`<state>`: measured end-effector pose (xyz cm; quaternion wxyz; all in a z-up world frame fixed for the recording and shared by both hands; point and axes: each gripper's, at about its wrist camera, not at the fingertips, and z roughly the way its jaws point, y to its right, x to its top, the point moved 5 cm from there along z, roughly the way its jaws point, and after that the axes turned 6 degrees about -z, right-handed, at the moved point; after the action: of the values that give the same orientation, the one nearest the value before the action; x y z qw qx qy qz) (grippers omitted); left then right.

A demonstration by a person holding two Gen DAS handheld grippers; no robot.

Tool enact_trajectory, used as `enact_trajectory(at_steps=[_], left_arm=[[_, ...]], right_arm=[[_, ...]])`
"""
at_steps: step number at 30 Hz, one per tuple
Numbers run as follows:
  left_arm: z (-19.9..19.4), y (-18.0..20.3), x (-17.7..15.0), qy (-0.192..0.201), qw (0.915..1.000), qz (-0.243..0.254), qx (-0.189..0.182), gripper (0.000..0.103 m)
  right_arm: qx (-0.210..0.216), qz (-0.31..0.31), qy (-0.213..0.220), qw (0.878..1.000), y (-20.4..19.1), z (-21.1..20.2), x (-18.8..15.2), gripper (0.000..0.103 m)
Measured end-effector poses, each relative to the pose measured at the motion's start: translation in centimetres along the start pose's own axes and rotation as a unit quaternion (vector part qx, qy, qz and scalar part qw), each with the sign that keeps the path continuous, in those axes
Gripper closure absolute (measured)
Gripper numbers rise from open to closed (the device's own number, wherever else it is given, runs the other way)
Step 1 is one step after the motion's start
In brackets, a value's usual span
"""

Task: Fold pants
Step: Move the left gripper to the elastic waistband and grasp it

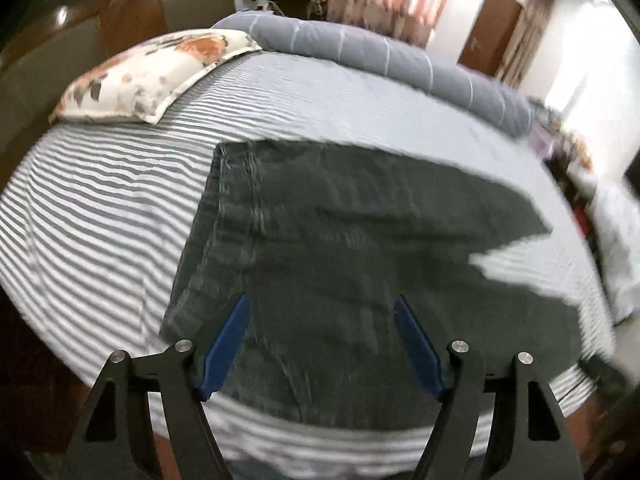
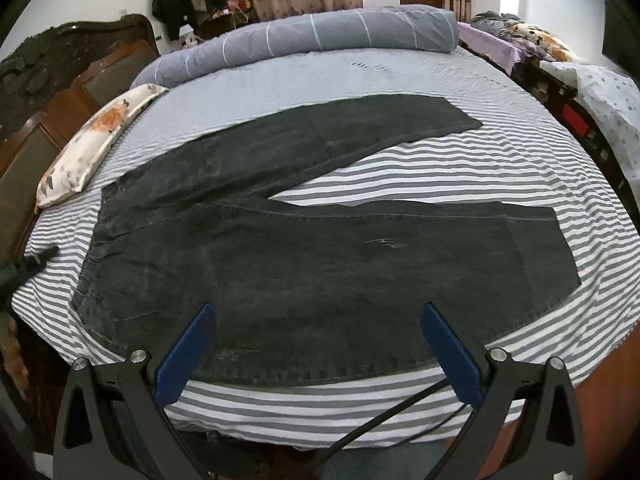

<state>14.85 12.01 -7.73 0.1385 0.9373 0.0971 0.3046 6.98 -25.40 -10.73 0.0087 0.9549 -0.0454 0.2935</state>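
Pants (image 2: pixel 320 264) lie flat on the striped bed (image 2: pixel 460 160), just ahead of and below both tools, untouched. Long axis runs across the tools' line of sight: waistband off to the left, two legs splayed to the right, far leg angling away. Left tool (image 1: pixel 322 308) hovers nearer the waistband end, wide open, empty. Right tool (image 2: pixel 316 316) sits over the near leg, also wide, empty. No containers in view. Judgement: fold not yet started.

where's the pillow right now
In the right wrist view the pillow lies at the bed's left edge by the headboard, just beyond the pants' waistband.
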Motion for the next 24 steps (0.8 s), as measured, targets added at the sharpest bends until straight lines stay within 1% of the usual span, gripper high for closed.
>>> enact_trajectory(at_steps=[1,3,6,7,8,9,10,11,13,15,18,19,22,24], left_arm=[[0.4,-1.4,1.6,0.003,0.9995,-0.027,-0.019,0.028],[1.0,-3.3,3.7,0.007,0.9974,-0.065,-0.033,0.028],[2.5,-6.6,7.0,0.018,0.9931,-0.111,-0.032,0.031],[3.1,-7.5,7.9,0.019,0.992,-0.12,-0.033,0.038],[4.0,-8.4,8.8,0.015,0.9908,-0.131,-0.03,0.043],[4.9,-9.1,9.4,0.009,0.9893,-0.142,-0.034,0.044],[5.9,-9.8,9.9,0.004,0.987,-0.155,-0.042,0.047],[6.9,-10.6,10.5,-0.003,0.9842,-0.17,-0.049,0.05],[9.1,-11.7,11.4,-0.02,0.9764,-0.197,-0.087,0.053],[11.0,-12.2,12.3,-0.028,0.972,-0.206,-0.108,0.055],[13.2,-12.8,13.1,-0.035,0.9693,-0.215,-0.114,0.059],[14.2,-13.2,13.3,-0.044,0.9671,-0.223,-0.115,0.061],[15.6,-13.9,13.2,-0.058,0.96,-0.239,-0.134,0.065],[16.2,-14.2,13.1,-0.061,0.9587,-0.241,-0.139,0.066]], right_arm=[[0.001,-0.002,-0.004,1.0,-0.2,0.6,0.2,0.001],[0.001,-0.005,-0.012,1.0,-0.5,1.7,0.4,0.001],[0.0,-0.012,-0.025,1.0,-1.2,3.4,0.8,0.001],[-0.001,-0.014,-0.031,0.999,-1.5,4.1,1.0,0.001],[0.0,-0.016,-0.035,0.999,-1.7,4.6,1.2,0.001],[0.002,-0.018,-0.039,0.999,-2.1,5.2,1.4,0.001],[0.001,-0.023,-0.044,0.999,-2.5,6.0,1.7,0.001],[0.001,-0.026,-0.046,0.999,-2.8,6.6,1.9,0.001],[0.004,-0.031,-0.052,0.998,-3.5,7.6,2.4,0.001],[0.004,-0.035,-0.058,0.998,-3.9,8.6,2.8,0.001],[0.007,-0.041,-0.068,0.997,-4.6,10.2,3.4,0.001],[0.008,-0.042,-0.071,0.997,-4.9,10.8,3.5,0.001],[0.011,-0.044,-0.079,0.996,-5.6,12.2,4.0,0.002],[0.013,-0.048,-0.083,0.995,-5.9,12.9,4.1,0.003]])
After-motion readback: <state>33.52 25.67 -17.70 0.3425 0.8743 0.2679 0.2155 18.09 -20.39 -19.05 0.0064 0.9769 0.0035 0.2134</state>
